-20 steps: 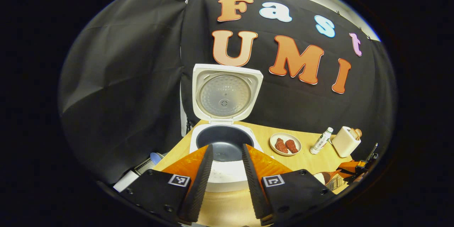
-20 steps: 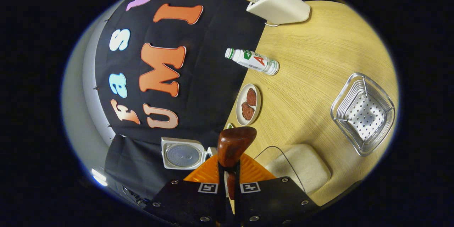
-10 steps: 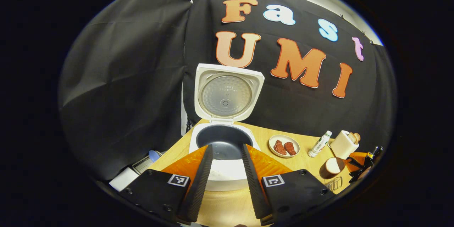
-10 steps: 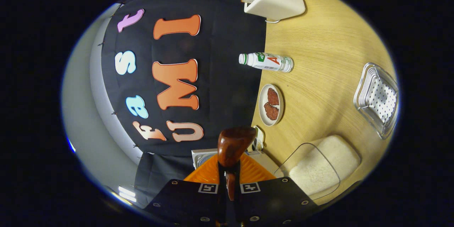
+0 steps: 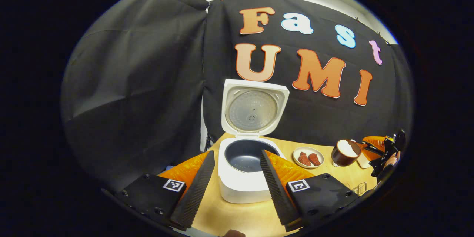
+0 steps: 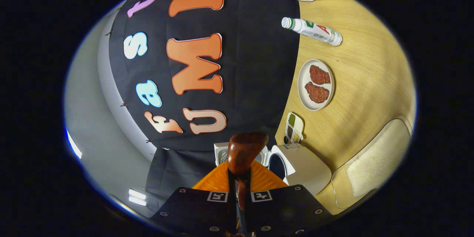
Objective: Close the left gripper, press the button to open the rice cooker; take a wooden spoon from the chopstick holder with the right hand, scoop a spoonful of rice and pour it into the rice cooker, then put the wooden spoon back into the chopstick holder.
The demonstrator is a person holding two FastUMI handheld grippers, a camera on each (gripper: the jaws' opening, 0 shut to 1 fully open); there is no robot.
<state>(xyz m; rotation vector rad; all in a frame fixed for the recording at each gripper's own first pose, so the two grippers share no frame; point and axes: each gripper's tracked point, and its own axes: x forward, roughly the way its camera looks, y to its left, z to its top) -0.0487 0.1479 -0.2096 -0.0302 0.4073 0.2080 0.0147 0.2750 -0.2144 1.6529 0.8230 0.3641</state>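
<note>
Wooden spoon [image 5: 346,152] has risen toward rice cooker [image 5: 246,172] — right gripper [image 6: 240,187] pinching it, left gripper [image 5: 235,183] spread.

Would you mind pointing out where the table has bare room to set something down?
The widest bare stretch of table lies in front of the bottle and the plate of meat. A strip in front of the rice cooker is also bare. It is crowded between cooker, small seasoning dish and rice container.
</note>
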